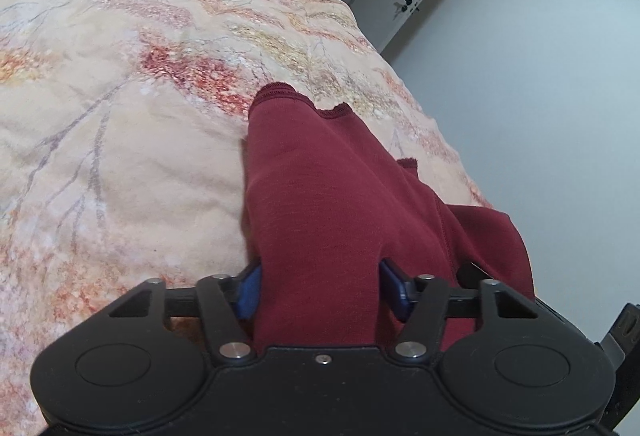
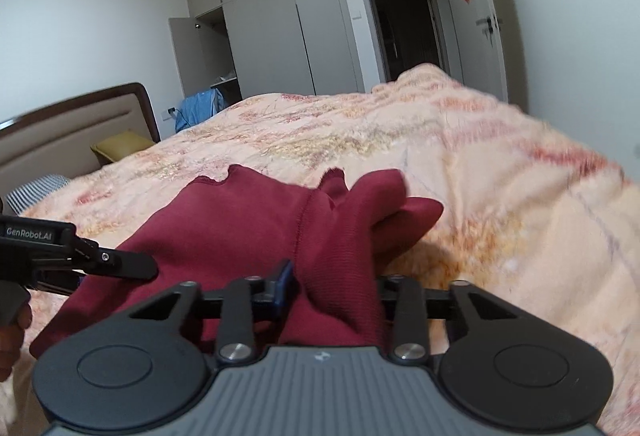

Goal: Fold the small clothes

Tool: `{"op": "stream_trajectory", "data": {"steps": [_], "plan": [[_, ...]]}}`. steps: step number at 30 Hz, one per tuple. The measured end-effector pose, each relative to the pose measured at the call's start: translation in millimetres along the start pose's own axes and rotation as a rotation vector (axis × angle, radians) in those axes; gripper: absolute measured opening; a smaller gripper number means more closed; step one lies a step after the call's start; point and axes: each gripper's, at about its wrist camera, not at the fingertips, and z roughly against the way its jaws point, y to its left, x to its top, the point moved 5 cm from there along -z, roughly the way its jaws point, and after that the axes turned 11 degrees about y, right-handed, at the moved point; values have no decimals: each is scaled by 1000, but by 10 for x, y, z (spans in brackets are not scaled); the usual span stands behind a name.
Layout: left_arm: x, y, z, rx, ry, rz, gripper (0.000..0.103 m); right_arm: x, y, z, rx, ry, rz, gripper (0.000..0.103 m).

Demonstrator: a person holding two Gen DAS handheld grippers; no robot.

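Observation:
A dark red garment (image 1: 320,176) lies partly lifted on a peach floral quilt (image 1: 120,116), its hemmed edges pointing away from me. In the left wrist view, bunched red cloth fills the gap between the blue pads (image 1: 248,292) of my left gripper (image 1: 320,288), which is shut on it. In the right wrist view, another fold of the garment (image 2: 240,220) runs through my right gripper (image 2: 334,284), also shut on it. One blue pad (image 2: 284,276) shows; the cloth hides the other. The left gripper (image 2: 148,266) reaches onto the cloth from the left.
The quilt (image 2: 480,156) covers a wide bed, with its edge close on the right in the left wrist view. A headboard (image 2: 80,124), a yellow pillow (image 2: 120,148) and a striped pillow (image 2: 36,188) sit far left. Beyond are a grey wardrobe (image 2: 272,28) and a dark doorway (image 2: 404,28).

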Motion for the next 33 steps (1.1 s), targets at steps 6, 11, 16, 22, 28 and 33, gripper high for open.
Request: {"op": "stream_trajectory", "data": {"steps": [6, 11, 16, 22, 28, 33], "plan": [[73, 22, 165, -31, -36, 36, 42, 166, 302, 91, -38, -22, 103, 22], [138, 31, 341, -26, -71, 25, 40, 322, 579, 180, -18, -70, 155, 22], [222, 147, 577, 10, -118, 28, 39, 399, 797, 125, 8, -81, 185, 21], [384, 336, 928, 76, -176, 14, 39, 518, 1074, 0, 72, -113, 192, 20], [552, 674, 1271, 161, -221, 36, 39, 690, 1497, -312, 150, -125, 205, 20], [570, 983, 1364, 217, -226, 76, 39, 733, 1712, -650, 218, -89, 163, 21]]}}
